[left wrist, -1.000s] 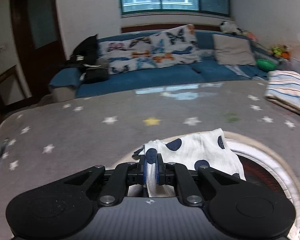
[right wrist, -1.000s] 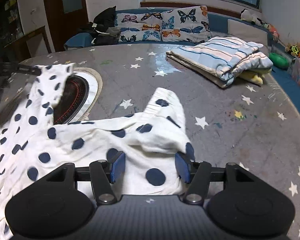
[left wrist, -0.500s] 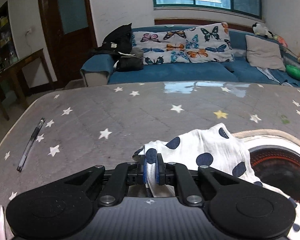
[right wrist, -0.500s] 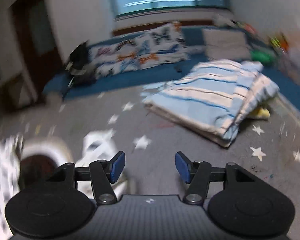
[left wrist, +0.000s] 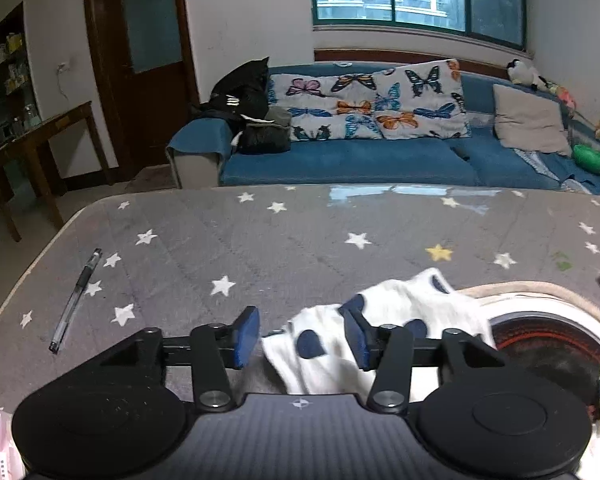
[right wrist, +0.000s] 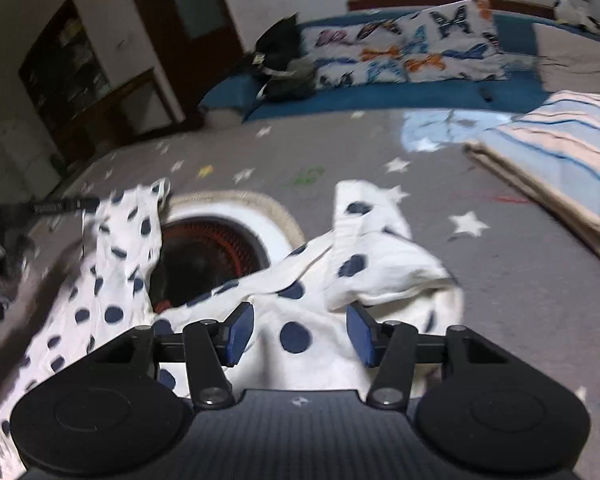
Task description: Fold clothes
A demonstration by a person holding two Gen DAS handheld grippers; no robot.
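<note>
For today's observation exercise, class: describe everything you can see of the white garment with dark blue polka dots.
The white garment with dark blue polka dots looks like thin, soft cotton, rumpled and unfolded. It sprawls on the grey star-patterned table cover, partly draped over the round white-rimmed heater opening. One end lies between the opening left tongs, released, with one blue pad close against it; the right tongs, closing slightly, straddle another part without pinching it.

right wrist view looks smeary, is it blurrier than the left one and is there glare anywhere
Right wrist view: motion-blurred, the polka-dot garment and the stars smear. Left wrist view: sharp, the pen is crisp. Both: window glare on the table, fisheye bending at the edges.
</note>
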